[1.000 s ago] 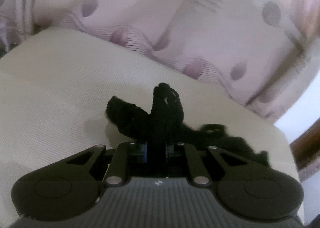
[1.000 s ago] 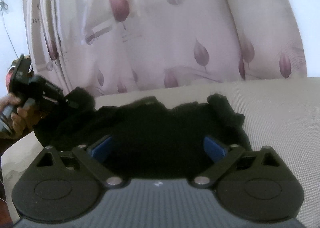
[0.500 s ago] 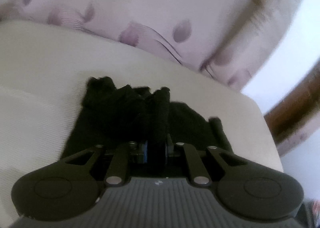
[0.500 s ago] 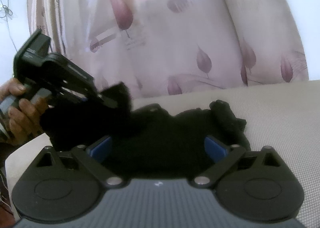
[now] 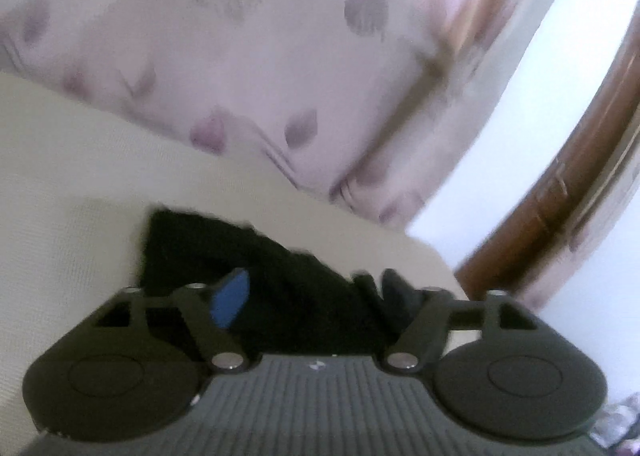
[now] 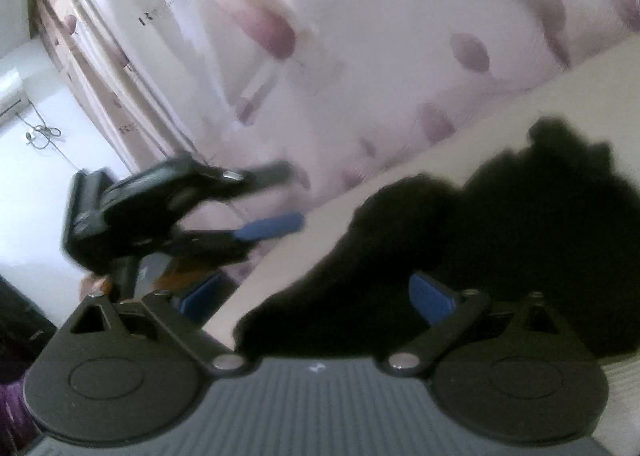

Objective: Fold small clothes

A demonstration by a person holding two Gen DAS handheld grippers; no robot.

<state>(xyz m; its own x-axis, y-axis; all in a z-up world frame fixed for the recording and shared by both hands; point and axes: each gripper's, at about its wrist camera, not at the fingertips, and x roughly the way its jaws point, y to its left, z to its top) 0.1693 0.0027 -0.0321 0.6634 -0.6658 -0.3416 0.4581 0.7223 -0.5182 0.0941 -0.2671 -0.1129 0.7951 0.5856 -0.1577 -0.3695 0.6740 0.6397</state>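
Cream cushion (image 6: 460, 144) in front of leaf-print curtain (image 6: 360, 56); black garment (image 6: 500, 248) bunched on it, long axis across my view. Left gripper (image 6: 276, 196) jaws just opened, nothing between them, off to garment's left. Right gripper (image 6: 316, 296) spread wide over near edge, not pinching, so I judge right nearer for next fold

The only lettering stands on the pale leaf-patterned curtain (image 6: 360, 56), seen from the right wrist. Dark capitals run slantwise at the curtain's upper left; only an "R" is sure, followed by what may be an "E", the rest smeared. A second fainter line beginning "R" sits lower on the curtain's left folds, likewise unreadable past that letter. In the left wrist view the curtain (image 5: 280, 56) carries a grey smudge of print near its top, too blurred to read.
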